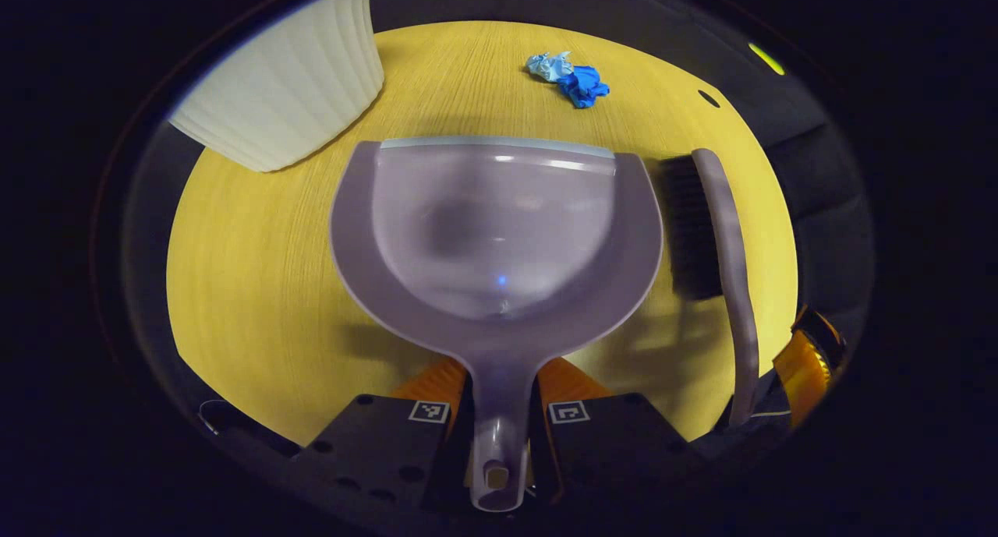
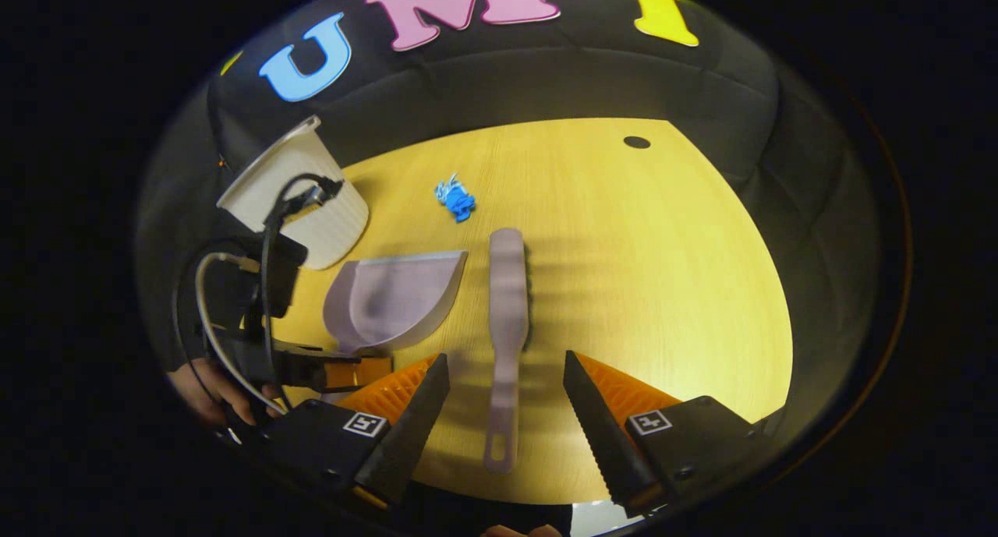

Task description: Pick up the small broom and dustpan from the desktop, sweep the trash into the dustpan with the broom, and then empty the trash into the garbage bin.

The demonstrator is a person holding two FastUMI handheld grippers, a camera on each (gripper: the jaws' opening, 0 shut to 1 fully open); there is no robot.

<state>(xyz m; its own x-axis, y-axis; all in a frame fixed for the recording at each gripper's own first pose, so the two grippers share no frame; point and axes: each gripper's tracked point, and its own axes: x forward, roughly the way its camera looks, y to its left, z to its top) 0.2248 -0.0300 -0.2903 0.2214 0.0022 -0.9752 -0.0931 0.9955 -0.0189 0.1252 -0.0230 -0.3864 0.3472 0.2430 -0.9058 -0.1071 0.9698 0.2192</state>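
One of three steps part-done: left gripper (image 1: 499, 436) fingers clamped on grey plastic dustpan (image 1: 499, 233) handle, right gripper (image 2: 507, 412) fingers apart around ungrasped grey broom (image 2: 507, 319), crumpled blue trash (image 2: 454, 198) unswept on yellow table (image 2: 663, 287), white ribbed bin (image 2: 312, 202) unused.

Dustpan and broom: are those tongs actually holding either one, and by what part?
The left tongs grip the dustpan by its handle. The right tongs are open around the broom handle, not gripping it; the broom lies on the table.
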